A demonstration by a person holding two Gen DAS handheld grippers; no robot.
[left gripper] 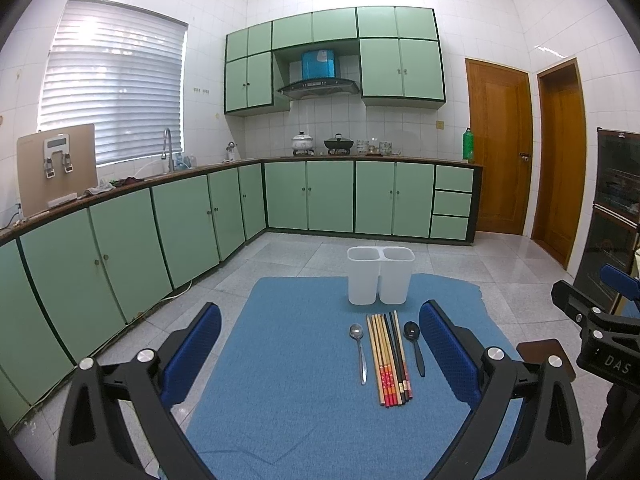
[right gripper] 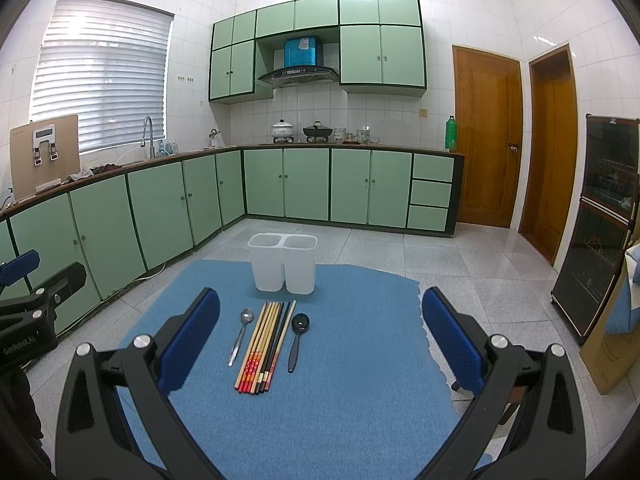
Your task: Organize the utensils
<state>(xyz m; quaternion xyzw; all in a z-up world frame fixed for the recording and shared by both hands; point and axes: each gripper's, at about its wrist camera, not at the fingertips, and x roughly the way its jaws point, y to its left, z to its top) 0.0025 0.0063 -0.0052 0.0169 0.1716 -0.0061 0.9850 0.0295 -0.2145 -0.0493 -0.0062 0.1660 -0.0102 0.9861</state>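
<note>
A white two-compartment utensil holder (left gripper: 380, 275) (right gripper: 283, 263) stands empty at the far side of a blue mat (left gripper: 300, 392) (right gripper: 352, 368). In front of it lie a metal spoon (left gripper: 359, 350) (right gripper: 241, 334), a row of several chopsticks (left gripper: 389, 358) (right gripper: 266, 346) and a black spoon (left gripper: 414, 345) (right gripper: 297, 338). My left gripper (left gripper: 320, 324) hovers open above the mat, the utensils between its fingers toward the right one. My right gripper (right gripper: 320, 312) also stands open, the utensils nearer its left finger. Neither holds anything.
The mat covers a small table over a tiled floor. Green cabinets (left gripper: 120, 252) run along the left and back walls. A dark glass cabinet (right gripper: 596, 220) stands at the right. Each gripper shows at the edge of the other's view (left gripper: 592, 328) (right gripper: 28, 312).
</note>
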